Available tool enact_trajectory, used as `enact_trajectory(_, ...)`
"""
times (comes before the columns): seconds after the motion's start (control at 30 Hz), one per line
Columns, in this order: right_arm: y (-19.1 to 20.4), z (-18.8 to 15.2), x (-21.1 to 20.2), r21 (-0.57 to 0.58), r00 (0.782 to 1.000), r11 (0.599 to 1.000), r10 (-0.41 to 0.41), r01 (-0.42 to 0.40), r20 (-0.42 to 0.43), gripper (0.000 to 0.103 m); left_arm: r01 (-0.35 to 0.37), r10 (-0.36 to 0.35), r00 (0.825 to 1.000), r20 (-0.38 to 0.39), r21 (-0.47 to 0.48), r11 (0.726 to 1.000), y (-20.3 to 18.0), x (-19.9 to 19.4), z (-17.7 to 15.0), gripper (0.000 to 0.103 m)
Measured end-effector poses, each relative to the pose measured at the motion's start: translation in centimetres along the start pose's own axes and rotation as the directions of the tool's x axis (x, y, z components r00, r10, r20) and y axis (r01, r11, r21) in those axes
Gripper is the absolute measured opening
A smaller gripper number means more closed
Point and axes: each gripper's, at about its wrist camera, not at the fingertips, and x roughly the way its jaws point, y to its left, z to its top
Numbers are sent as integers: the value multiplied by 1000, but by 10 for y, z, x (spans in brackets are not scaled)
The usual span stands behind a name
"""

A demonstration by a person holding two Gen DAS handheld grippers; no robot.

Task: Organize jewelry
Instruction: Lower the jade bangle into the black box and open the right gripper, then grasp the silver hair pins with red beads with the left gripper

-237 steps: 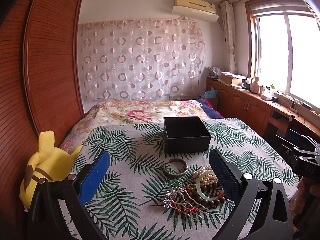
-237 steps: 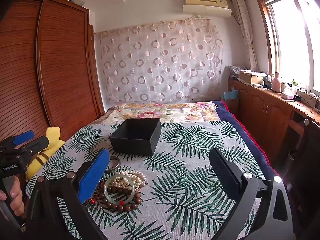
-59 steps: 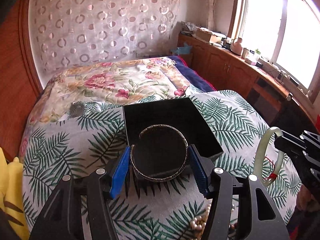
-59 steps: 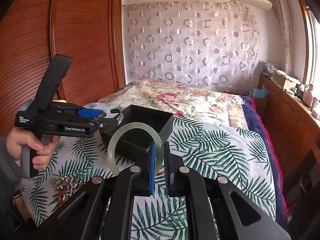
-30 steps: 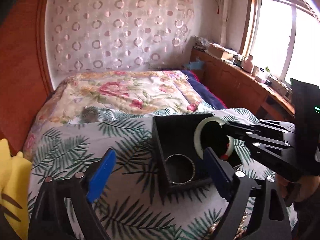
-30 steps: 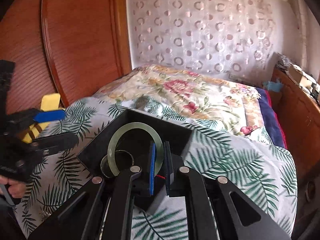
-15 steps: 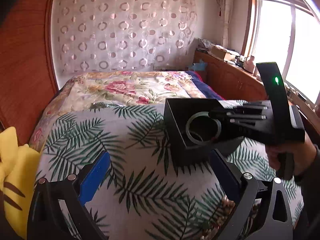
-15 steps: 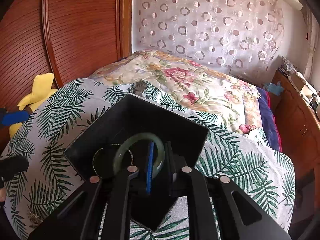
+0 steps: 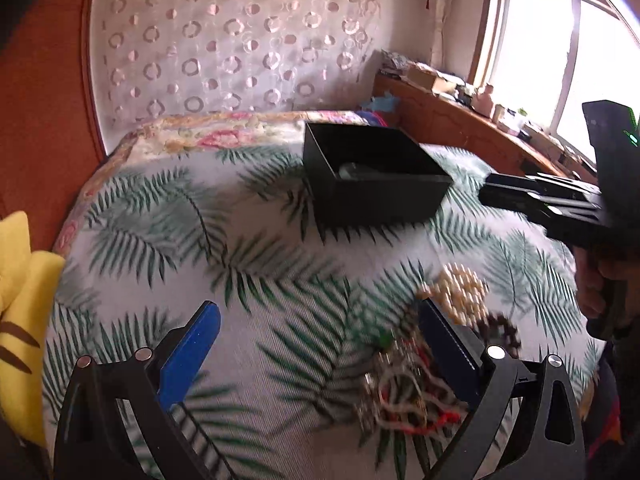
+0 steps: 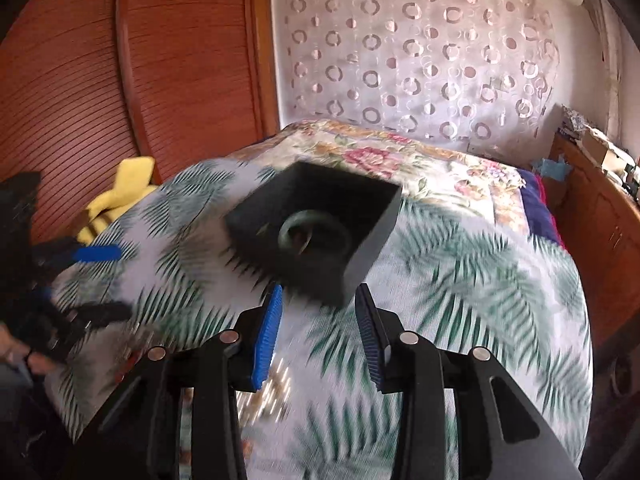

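The open black box [image 9: 376, 178] [image 10: 320, 224] stands on the palm-leaf cloth. Inside it lies the pale green bangle [image 10: 314, 236], blurred, with the metal bangle hidden beneath or beside it. My right gripper [image 10: 318, 312] hovers just in front of the box with its jaws opening and nothing between them. My left gripper [image 9: 316, 340] is open wide and empty, low over the cloth. By its right finger lies a tangle of silver and red jewelry [image 9: 404, 388], with a pearl strand [image 9: 460, 292] and dark wooden beads [image 9: 500, 332] beyond. The right gripper [image 9: 532, 196] shows at the right, held by a hand.
A yellow plush toy [image 9: 20, 300] [image 10: 116, 196] lies at the bed's left edge beside the wooden wardrobe [image 10: 140, 60]. A floral quilt [image 10: 380, 156] covers the far end. Wooden cabinets [image 9: 460, 128] run under the window on the right.
The right gripper let go of the green bangle in the box, opened and pulled back. The left gripper drew back and sank toward the jewelry pile.
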Motion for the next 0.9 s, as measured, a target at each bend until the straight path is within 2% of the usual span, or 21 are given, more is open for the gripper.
enact_trajectory(0.1,7,-23,-9,13,999,1000,29,-28,-26,40,22,-22,999,-25,2,1000,-2,-1,-10,95)
enact_trajectory(0.23,17,-49,-15,23,998,999,45,-44,-52,40,53,-52,997,-53,6,999,-6,-4,-19,78)
enact_trajectory(0.43,28,-67,-16,39,995,997,74,-72,-72,40,92,-88,992,-95,33,995,-13,-1,-24,54)
enact_trajectory(0.5,31,-71,-15,43,994,996,82,-79,-76,40,101,-97,990,-107,33,994,-15,1,-25,47)
enact_trajectory(0.6,33,-75,-12,39,993,996,82,-79,-83,40,116,-112,987,-116,29,993,-16,4,-26,43)
enact_trajectory(0.67,33,-75,-13,43,993,996,85,-82,-80,40,126,-121,985,-122,31,992,-17,6,-26,32)
enact_trajectory(0.7,32,-75,-13,47,993,995,87,-84,-77,40,135,-130,984,-125,32,990,-17,6,-27,20)
enact_trajectory(0.9,27,-77,-14,70,992,993,105,-100,-73,40,121,-115,989,-93,61,991,-20,-3,-26,15)
